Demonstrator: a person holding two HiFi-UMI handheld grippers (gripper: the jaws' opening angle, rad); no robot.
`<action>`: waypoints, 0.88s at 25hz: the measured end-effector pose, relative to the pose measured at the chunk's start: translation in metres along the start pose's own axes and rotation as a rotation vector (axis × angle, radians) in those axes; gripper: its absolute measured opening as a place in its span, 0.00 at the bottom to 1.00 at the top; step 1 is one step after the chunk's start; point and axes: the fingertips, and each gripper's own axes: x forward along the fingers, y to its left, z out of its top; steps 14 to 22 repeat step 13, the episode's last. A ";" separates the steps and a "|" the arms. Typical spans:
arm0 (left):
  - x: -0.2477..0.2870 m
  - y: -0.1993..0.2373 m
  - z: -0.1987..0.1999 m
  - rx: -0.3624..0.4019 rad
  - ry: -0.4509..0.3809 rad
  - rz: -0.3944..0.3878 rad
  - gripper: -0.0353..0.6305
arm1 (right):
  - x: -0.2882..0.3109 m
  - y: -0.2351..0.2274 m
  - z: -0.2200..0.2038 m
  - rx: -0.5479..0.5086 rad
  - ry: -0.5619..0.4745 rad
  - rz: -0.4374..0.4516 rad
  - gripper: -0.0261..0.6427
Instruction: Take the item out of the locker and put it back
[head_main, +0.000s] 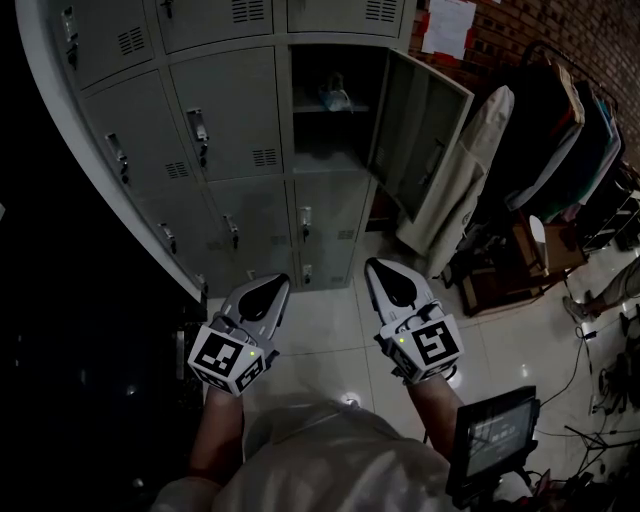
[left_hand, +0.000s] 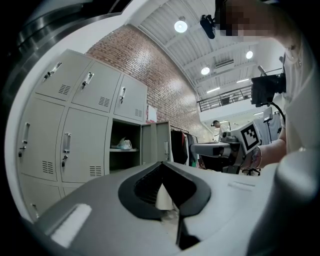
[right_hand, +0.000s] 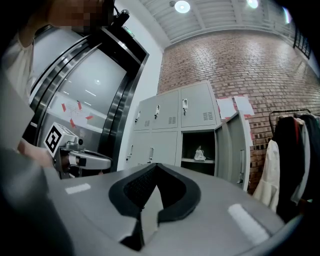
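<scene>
The grey lockers (head_main: 220, 130) stand ahead, one compartment (head_main: 330, 110) open with its door (head_main: 425, 140) swung to the right. A small pale bagged item (head_main: 335, 97) sits on the shelf inside, also seen as the item (left_hand: 123, 145) and the item (right_hand: 199, 153) in the gripper views. My left gripper (head_main: 272, 284) and right gripper (head_main: 378, 268) are held side by side low over the floor, well short of the locker. Both are shut and hold nothing. The left gripper (left_hand: 162, 167) and the right gripper (right_hand: 152, 167) show their jaws pressed together.
A white garment (head_main: 470, 170) hangs just right of the open door, with a rack of dark clothes (head_main: 570, 130) beyond it. A small monitor (head_main: 495, 432) sits at the person's right side. Glossy tiled floor (head_main: 330, 330) lies between me and the lockers.
</scene>
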 end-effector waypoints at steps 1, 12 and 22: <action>0.001 0.001 0.001 0.004 -0.001 -0.003 0.05 | 0.001 -0.001 0.001 -0.002 -0.002 0.002 0.04; 0.004 0.005 -0.002 0.022 0.013 -0.004 0.05 | 0.007 0.000 0.004 -0.004 -0.011 0.008 0.04; 0.005 0.005 -0.003 0.023 0.016 -0.007 0.05 | 0.008 0.000 0.004 -0.005 -0.010 0.009 0.04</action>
